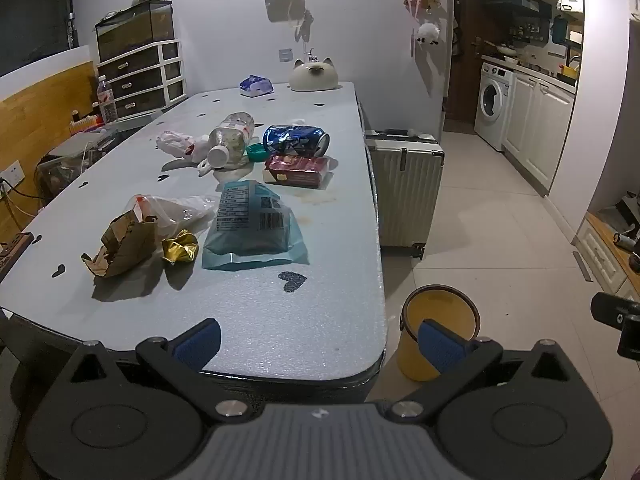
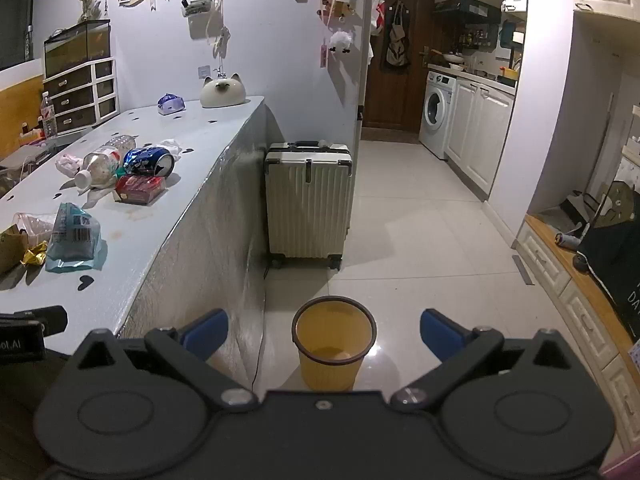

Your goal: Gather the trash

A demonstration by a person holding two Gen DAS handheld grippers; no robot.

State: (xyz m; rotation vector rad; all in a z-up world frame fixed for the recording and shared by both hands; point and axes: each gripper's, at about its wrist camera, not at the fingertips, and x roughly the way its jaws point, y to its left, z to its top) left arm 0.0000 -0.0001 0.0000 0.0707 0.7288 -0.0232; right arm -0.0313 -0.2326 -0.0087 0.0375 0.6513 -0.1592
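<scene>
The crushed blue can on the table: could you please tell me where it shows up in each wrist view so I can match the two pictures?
Left wrist view: the blue can lies on its side just above centre, behind the red box.
Right wrist view: it lies at the left, again just behind the red box.
Shared landmark: the yellow bin on the floor by the table's near corner.

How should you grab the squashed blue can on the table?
Probably across the blue can's dented middle, coming down from above. It lies on its side with its round end facing the table's edge, so open jaws can straddle its width, clear of the red box in front.
</scene>
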